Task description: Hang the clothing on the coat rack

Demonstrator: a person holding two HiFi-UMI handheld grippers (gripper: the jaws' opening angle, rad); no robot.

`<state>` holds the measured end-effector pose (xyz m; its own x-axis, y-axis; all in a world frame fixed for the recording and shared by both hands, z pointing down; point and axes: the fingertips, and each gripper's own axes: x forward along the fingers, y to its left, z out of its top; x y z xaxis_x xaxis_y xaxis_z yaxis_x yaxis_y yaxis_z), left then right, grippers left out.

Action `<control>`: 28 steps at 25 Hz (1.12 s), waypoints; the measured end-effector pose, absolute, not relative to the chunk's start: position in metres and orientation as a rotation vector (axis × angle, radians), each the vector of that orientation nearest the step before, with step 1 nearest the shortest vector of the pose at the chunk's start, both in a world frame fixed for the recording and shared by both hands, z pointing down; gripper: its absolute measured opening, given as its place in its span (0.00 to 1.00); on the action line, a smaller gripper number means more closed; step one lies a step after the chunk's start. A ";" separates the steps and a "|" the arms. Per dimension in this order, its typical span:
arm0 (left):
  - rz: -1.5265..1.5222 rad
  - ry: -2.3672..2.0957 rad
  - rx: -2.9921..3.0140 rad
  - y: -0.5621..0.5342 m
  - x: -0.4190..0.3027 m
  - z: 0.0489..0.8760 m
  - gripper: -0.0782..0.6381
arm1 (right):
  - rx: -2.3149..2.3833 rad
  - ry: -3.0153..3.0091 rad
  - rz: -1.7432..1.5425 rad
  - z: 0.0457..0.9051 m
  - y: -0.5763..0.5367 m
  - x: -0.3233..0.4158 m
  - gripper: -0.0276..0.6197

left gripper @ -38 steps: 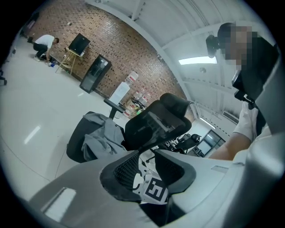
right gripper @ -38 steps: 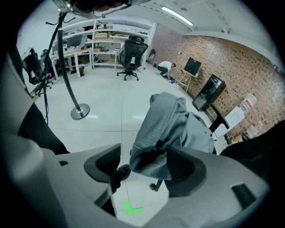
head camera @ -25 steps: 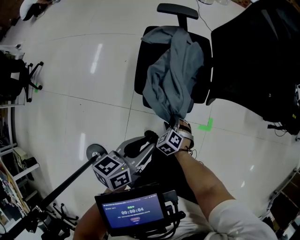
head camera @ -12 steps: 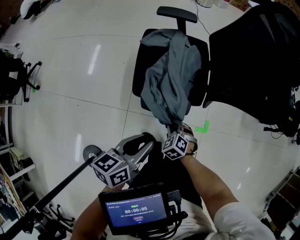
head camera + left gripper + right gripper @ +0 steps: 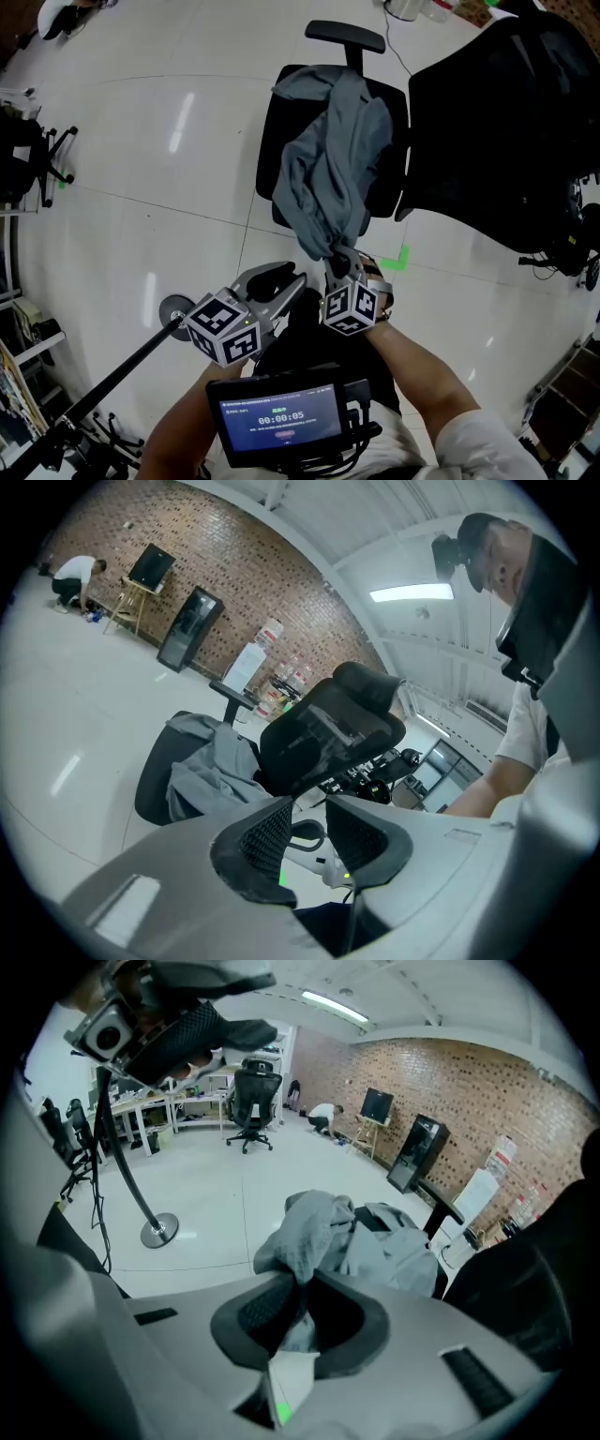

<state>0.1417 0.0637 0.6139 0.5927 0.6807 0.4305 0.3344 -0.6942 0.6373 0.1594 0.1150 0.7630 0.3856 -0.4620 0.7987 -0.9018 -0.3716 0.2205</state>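
Soft, light grey cloth garment [image 5: 328, 173] lies draped over the black office chair [image 5: 268, 159]. The right gripper [image 5: 302, 1290], just closed, pinches its near hem, which will likely sag. The left gripper [image 5: 309, 829] stands apart and empty, short of the chair.

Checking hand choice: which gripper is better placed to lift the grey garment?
Right. The right gripper has just closed on the grey garment on the chair; the left gripper is open and empty.

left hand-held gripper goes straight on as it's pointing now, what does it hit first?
Probably the right hand-held gripper, shut on the grey shirt: its pale body shows between the left hand-held gripper's open jaws. Depth unclear; behind it, the black chair.
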 end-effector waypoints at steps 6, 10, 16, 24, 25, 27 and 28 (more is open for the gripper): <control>0.989 0.885 2.470 0.063 0.151 0.622 0.36 | 2.013 -1.208 0.784 0.734 0.112 0.168 0.10; 1.065 1.046 2.627 0.068 0.161 0.635 0.43 | 2.017 -1.265 0.690 0.707 0.105 0.172 0.10; 1.149 1.458 2.853 0.086 0.180 0.653 0.50 | 1.921 -1.428 0.480 0.653 0.093 0.169 0.10; 1.143 2.019 2.981 0.112 0.201 0.652 0.53 | 1.785 -1.598 0.441 0.619 0.103 0.177 0.10; 1.127 2.065 2.996 0.115 0.204 0.651 0.53 | 1.758 -1.641 0.426 0.611 0.097 0.172 0.10; 1.079 2.122 2.994 0.123 0.206 0.647 0.53 | 1.738 -1.708 0.405 0.596 0.087 0.166 0.10; 1.054 2.119 2.975 0.126 0.207 0.644 0.43 | 1.752 -1.724 0.396 0.590 0.083 0.167 0.10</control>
